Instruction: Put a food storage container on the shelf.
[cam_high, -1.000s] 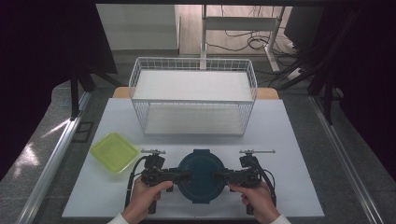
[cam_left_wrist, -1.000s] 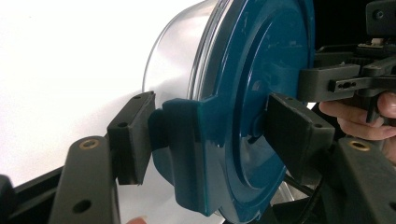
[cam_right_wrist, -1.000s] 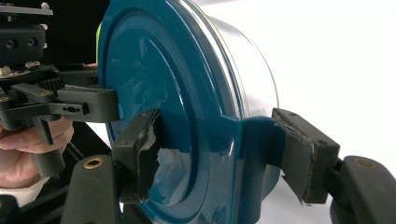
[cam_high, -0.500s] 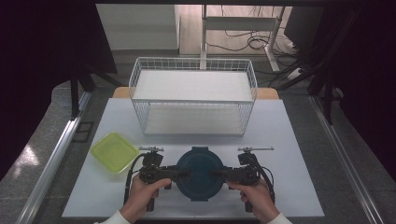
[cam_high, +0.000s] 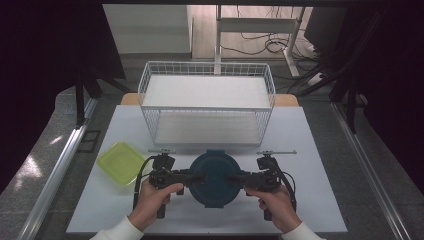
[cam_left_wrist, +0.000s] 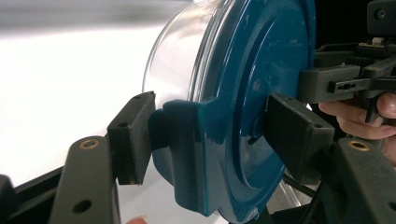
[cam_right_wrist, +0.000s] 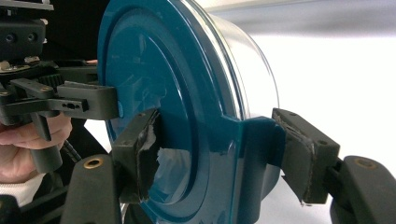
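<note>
The work surface is a white table (cam_high: 310, 150) standing on a grey floor, with dark curtains to either side. At the table's far half stands a white wire basket (cam_high: 207, 107), its white floor bare as far as the high view shows. Near the left edge lies a shallow lime-green square plastic tray (cam_high: 121, 162), also with nothing in it.

Item in hand: a round clear plastic container with a dark teal clip-on lid (cam_high: 216, 177), sitting at the near middle of the table between the two tools. The lid is on. Through the clear wall, as the gripper views present it, no contents can be made out.

Left gripper (cam_high: 197, 177): jaws pinch the container's left edge, one pad on the lid's top face, the other against the outer face of the teal side flap (cam_left_wrist: 187, 154). Right gripper (cam_high: 235, 178): same hold on the opposite edge, one pad on the lid face, the other at its flap (cam_right_wrist: 254, 154).

Assessment: both grips appear established, and the container rests low, at or just above the table. Lifting and moving it, probably towards the basket, remains to be done.
</note>
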